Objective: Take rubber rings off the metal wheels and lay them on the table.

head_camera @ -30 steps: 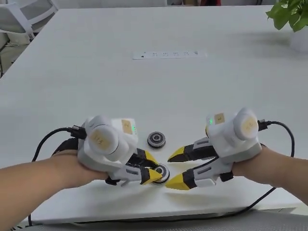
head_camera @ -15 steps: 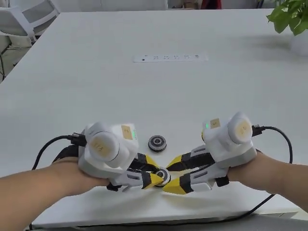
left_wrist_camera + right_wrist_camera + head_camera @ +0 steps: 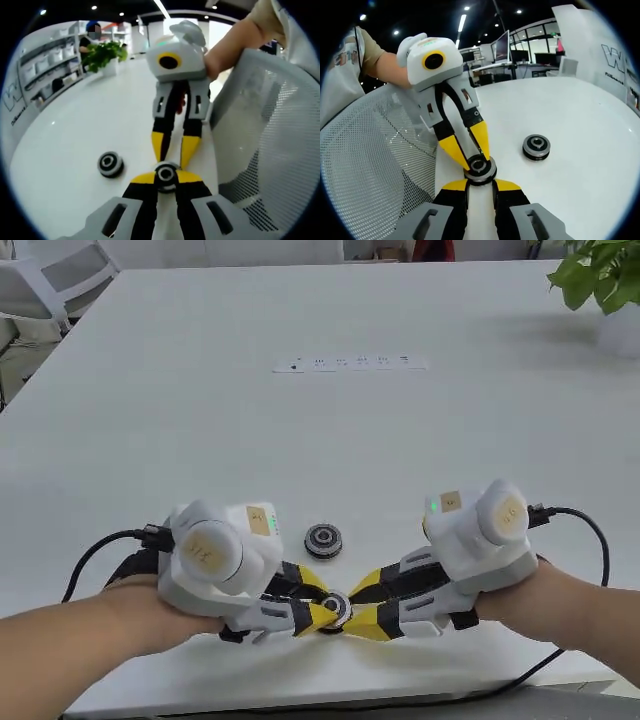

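1. Left gripper (image 3: 318,613): I read its two yellow-tipped fingers (image 3: 144,178) as clamped on the metal wheel (image 3: 335,608). In the left gripper view the wheel sits between the tips, one fingertip touching each side of it.

2. Right gripper (image 3: 362,613): it faces the left gripper tip to tip, and its fingers (image 3: 508,185) are drawn in against the same wheel from the opposite side. In the right gripper view the wheel stands just above and between my own tips, touching both. The left gripper's fingers meet it from the far side.

3. The wheel is therefore held between all four fingertips, close over the near edge of the white table (image 3: 200,390). Its dark rubber ring (image 3: 480,181) is on the rim. I cannot tell whether any finger bears on the ring alone.

4. A second wheel (image 3: 323,539) lies flat on the table just beyond the joined fingertips and apart from them. It appears left of the left fingers in the left gripper view and right of the right fingers in the right gripper view.

5. Well beyond the fingers, a white power strip (image 3: 350,363) lies on the table.
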`<action>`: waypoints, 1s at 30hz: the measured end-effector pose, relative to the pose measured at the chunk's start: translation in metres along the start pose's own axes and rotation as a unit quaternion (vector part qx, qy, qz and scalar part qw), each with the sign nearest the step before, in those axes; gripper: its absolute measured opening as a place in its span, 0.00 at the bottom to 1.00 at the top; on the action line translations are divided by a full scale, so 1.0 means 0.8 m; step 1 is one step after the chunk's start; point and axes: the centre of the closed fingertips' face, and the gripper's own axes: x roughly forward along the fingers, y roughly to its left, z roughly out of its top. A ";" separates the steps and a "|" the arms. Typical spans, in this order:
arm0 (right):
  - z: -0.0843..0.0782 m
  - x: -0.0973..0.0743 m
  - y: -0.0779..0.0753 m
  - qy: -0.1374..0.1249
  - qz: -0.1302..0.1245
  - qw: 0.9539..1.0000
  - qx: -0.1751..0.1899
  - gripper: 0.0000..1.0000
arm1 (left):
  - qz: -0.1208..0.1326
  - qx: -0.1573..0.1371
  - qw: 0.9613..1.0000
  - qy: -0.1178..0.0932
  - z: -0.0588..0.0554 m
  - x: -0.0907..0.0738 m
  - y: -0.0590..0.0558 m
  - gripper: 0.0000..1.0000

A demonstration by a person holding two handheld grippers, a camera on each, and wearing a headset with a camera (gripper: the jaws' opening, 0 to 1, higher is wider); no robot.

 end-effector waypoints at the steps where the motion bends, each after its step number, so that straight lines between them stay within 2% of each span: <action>1: -0.001 -0.001 0.000 0.000 0.000 1.000 -0.001 0.14 | 0.000 0.000 1.000 0.000 0.000 0.000 0.000 0.13; 8: -0.002 -0.002 0.000 0.001 0.000 1.000 -0.001 0.07 | 0.003 0.000 1.000 0.000 0.000 0.000 0.000 0.13; 18: -0.002 -0.004 -0.002 -0.004 0.000 0.999 0.048 0.01 | 0.006 0.002 1.000 0.000 0.000 -0.001 0.000 0.13; 21: -0.002 -0.006 -0.005 -0.012 0.000 0.997 0.083 0.00 | 0.008 0.003 1.000 0.002 0.000 -0.001 0.000 0.13; 23: -0.003 -0.008 -0.007 -0.014 -0.001 0.996 0.091 0.00 | 0.008 0.002 1.000 0.003 0.000 -0.001 0.000 0.13; 30: 0.006 -0.016 -0.015 -0.055 -0.003 0.984 0.171 0.00 | 0.009 0.000 1.000 0.004 -0.001 -0.001 0.001 0.12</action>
